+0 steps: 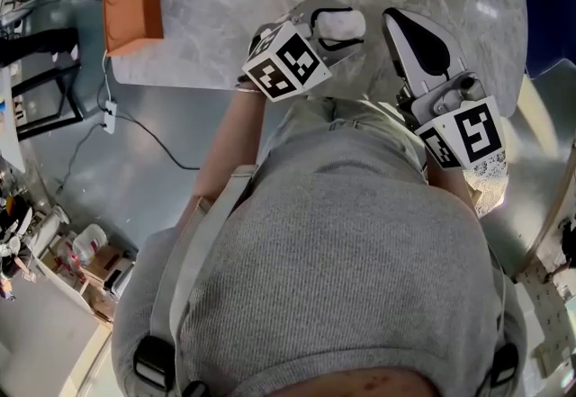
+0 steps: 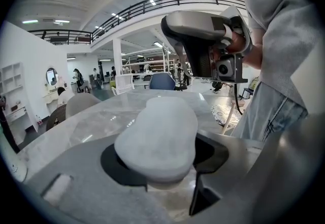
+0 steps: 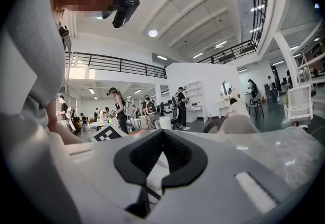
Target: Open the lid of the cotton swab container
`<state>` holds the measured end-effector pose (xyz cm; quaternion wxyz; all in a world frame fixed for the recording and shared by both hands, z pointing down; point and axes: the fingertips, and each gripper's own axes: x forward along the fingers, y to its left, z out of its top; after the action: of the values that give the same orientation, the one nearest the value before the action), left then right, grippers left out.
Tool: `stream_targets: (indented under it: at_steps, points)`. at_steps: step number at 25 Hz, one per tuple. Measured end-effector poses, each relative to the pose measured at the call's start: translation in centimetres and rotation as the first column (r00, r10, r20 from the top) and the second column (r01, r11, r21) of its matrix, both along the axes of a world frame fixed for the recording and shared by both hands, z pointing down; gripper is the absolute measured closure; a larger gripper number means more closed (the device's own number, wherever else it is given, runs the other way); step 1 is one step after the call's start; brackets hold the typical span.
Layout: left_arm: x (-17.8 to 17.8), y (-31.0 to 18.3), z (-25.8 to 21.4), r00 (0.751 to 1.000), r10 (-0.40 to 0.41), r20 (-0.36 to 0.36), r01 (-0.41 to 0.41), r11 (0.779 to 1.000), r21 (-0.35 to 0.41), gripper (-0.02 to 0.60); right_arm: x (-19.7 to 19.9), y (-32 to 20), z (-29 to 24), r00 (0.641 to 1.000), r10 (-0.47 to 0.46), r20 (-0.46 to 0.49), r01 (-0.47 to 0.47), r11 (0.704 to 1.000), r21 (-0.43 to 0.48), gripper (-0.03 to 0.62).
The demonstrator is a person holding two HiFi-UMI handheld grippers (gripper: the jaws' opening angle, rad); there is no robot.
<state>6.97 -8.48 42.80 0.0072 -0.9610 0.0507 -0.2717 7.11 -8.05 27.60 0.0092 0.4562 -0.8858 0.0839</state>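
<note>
Holding the container (image 2: 157, 136) is the left gripper (image 1: 333, 26), whose jaws press on its two sides. The container is a milky white oval thing. It seems to be lifted a little off the table (image 1: 225, 26), close to the edge nearest the person. The right gripper (image 1: 405, 31) is just beside it, squeezed tight with nothing in it. Its tip points across toward the container, but the two do not touch. I think the job has only begun. The container is picked up, and that part is done. I see no lid apart from it and no swabs, so the lid is likely still on. I cannot make out where the lid joins the container. What is left is to get the right gripper onto the lid and pull or flip it open. Nothing stands between the two grippers. An orange box (image 1: 133, 4) lies at the table's left edge, well apart from them. A cable (image 1: 144, 130) runs over the floor beyond that edge. The person's grey top fills the low part of the head view and hides the table edge there. People and chairs are far off in the room and are not in the way.
</note>
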Motion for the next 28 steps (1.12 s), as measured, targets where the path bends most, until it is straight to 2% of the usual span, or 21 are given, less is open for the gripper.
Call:
stream_targets:
  at_steps: [4, 17, 28]
  points:
    - [0.1, 0.0, -0.9, 1.000, -0.001, -0.014, 0.001, 1.000, -0.002, 0.342, -0.1, 0.0, -0.1, 1.000, -0.003, 0.002, 0.003, 1.000, 0.003, 0.592]
    - [-0.1, -0.1, -2.8, 1.000, 0.005, 0.019, -0.005, 0.999, 0.043, 0.344, -0.3, -0.2, -0.6, 1.000, -0.006, 0.004, 0.006, 1.000, 0.019, 0.592]
    - [-0.3, 0.3, -5.0, 1.000, -0.001, 0.004, 0.001, 0.999, 0.035, 0.344, -0.2, -0.1, -0.9, 1.000, -0.008, 0.008, 0.008, 1.000, 0.026, 0.592]
